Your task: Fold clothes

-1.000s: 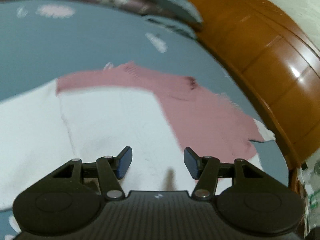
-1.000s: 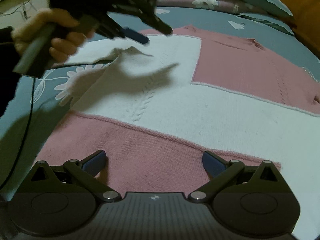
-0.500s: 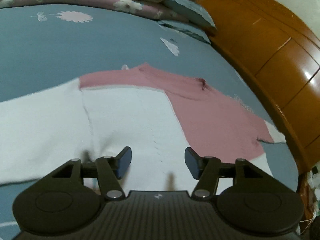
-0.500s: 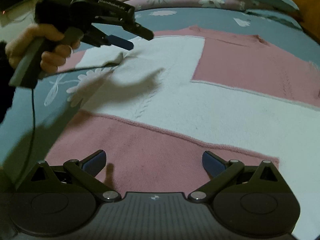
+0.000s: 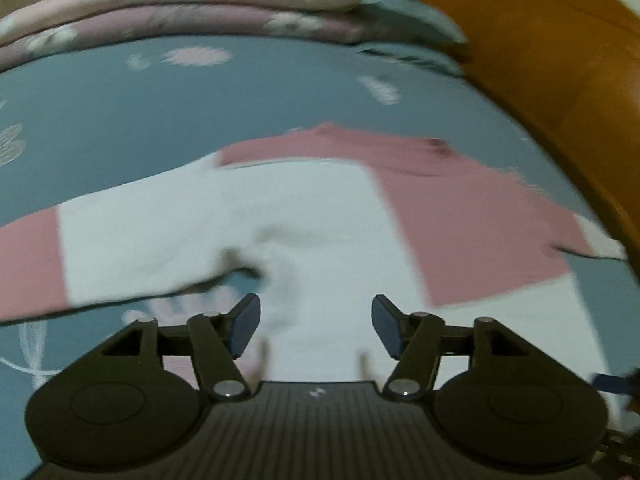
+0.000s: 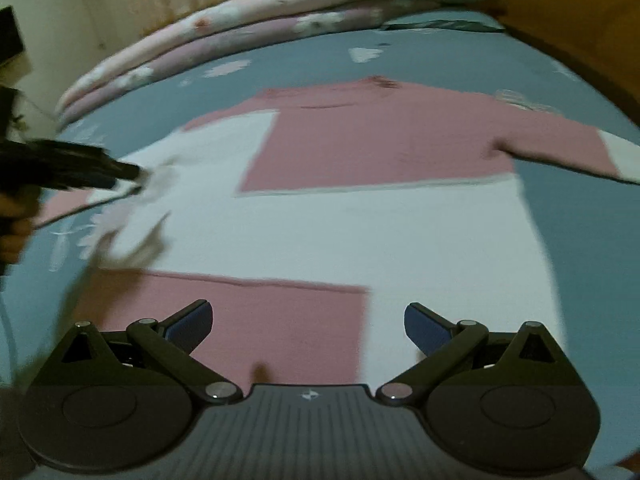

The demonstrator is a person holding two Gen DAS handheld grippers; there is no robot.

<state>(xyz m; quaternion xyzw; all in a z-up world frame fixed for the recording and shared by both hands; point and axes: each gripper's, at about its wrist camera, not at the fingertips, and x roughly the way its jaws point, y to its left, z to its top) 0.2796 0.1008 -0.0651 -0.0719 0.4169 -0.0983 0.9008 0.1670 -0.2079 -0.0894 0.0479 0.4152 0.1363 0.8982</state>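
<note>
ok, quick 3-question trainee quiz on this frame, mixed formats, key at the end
1. True or false: the sweater lies spread flat on the bed sheet, with neither sleeve folded in.
2. Multiple choice: the right gripper is A) shut on the hem, B) open above the hem, C) out of view.
3. Short answer: which two colours make up the sweater?

Key
1. True. Both sleeves reach outward.
2. B. Its jaws stand wide apart with nothing between them; the left gripper is also open, over the left sleeve's underarm.
3. Pink and white blocks.
</note>
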